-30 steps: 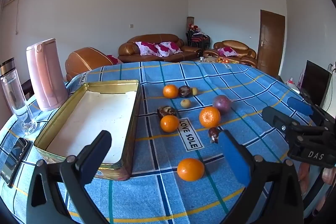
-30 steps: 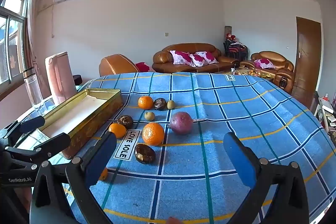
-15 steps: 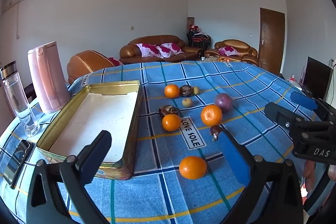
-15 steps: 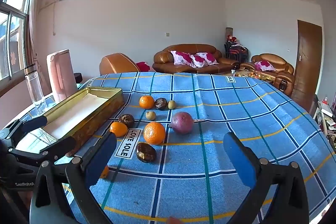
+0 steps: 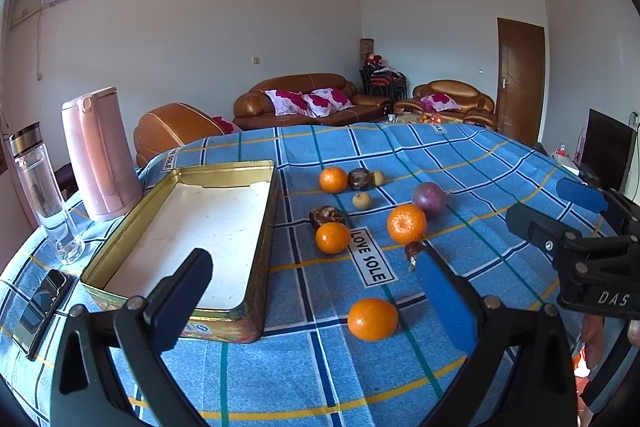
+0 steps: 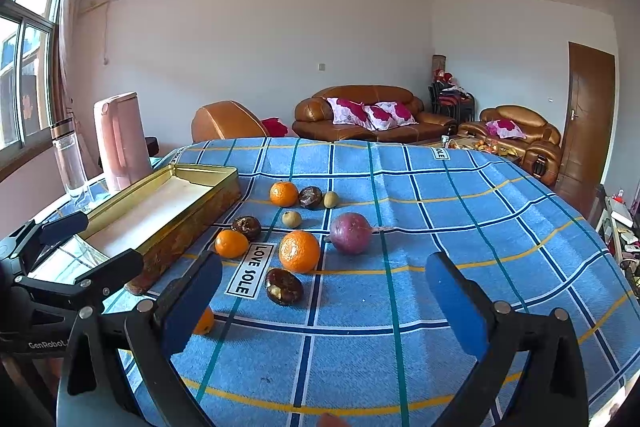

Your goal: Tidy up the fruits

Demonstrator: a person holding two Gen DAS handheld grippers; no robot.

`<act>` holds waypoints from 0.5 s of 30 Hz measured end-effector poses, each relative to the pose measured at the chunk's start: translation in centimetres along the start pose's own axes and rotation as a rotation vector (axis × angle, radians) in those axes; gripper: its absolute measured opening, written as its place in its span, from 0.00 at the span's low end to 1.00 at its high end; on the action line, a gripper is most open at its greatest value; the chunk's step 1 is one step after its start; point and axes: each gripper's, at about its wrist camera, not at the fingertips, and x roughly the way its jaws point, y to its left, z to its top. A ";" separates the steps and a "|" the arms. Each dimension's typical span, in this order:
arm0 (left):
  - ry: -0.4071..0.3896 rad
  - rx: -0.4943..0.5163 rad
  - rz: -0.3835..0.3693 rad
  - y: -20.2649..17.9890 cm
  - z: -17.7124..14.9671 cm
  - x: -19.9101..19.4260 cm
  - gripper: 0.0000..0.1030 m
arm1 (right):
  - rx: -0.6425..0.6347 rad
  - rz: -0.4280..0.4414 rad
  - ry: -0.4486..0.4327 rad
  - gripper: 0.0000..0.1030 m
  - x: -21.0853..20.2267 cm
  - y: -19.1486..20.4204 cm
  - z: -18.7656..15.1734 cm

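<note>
Several fruits lie loose on the blue checked tablecloth (image 5: 460,163): oranges, dark brown wrinkled fruits, small pale ones and a purple fruit (image 5: 429,195). The nearest orange (image 5: 372,319) sits just ahead of my left gripper (image 5: 312,299), which is open and holds nothing. An empty gold tin tray (image 5: 266,227) lies left of the fruits. My right gripper (image 6: 324,301) is open too, above the cloth near a brown fruit (image 6: 284,286) and a large orange (image 6: 299,251). Each gripper shows at the edge of the other's view.
A pink kettle (image 5: 98,155) and a glass bottle (image 5: 42,193) stand beyond the tray's left side. A phone (image 5: 40,307) lies at the table's near left edge. Sofas (image 5: 308,99) and a door (image 5: 520,79) are far behind. The cloth right of the fruits is bare.
Both views have tilted up and drawn back slightly, so the fruits sit a little lower in frame. No fruit has moved and both grippers stay open.
</note>
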 end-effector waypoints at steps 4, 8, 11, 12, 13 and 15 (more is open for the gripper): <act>0.007 0.000 -0.001 0.0 -0.1 0.2 1.00 | 0.002 -0.003 0.005 0.99 0.2 0.0 -0.2; 0.011 -0.001 -0.001 0.1 -0.2 0.4 1.00 | 0.000 -0.005 0.009 0.99 0.2 -0.1 -0.3; 0.010 -0.002 0.000 0.2 -0.2 0.5 1.00 | -0.004 -0.004 0.007 0.99 0.1 0.1 -0.2; 0.009 -0.002 0.000 0.2 -0.2 0.5 1.00 | -0.006 -0.004 0.006 0.99 0.1 0.1 -0.2; 0.009 -0.002 0.000 0.1 -0.2 0.5 1.00 | -0.007 -0.004 0.006 0.99 0.1 0.2 -0.2; 0.010 -0.001 0.000 0.2 -0.2 0.5 1.00 | -0.009 -0.004 0.007 0.99 0.1 0.3 -0.2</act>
